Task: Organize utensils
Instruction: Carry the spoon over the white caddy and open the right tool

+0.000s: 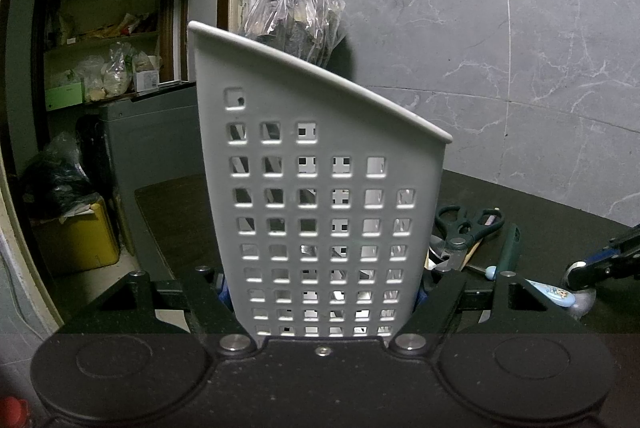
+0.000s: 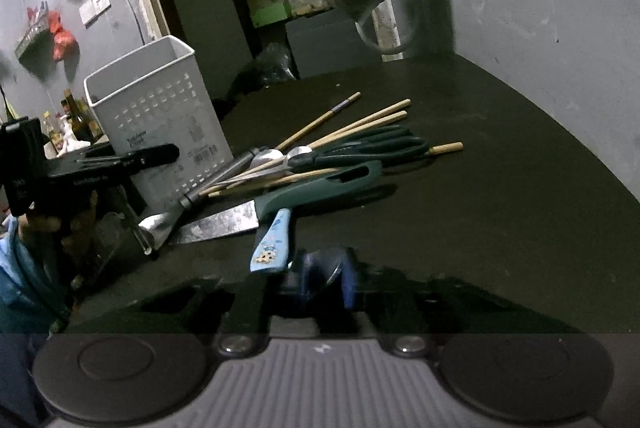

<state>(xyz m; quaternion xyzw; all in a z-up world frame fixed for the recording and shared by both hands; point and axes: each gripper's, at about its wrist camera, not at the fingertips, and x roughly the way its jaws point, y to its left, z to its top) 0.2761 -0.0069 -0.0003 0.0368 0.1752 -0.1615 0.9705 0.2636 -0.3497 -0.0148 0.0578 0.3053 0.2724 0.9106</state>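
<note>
Holder stands clamped between the left gripper's jaws.

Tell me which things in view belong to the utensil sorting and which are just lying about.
For the job:
- white holder, clamped in the left gripper
- chopsticks
- scissors
- knife
- blue-handled spoon, just ahead of the right gripper

Lying about:
- plastic bag hanging on the wall
- yellow box on the floor
- shelf clutter
</note>
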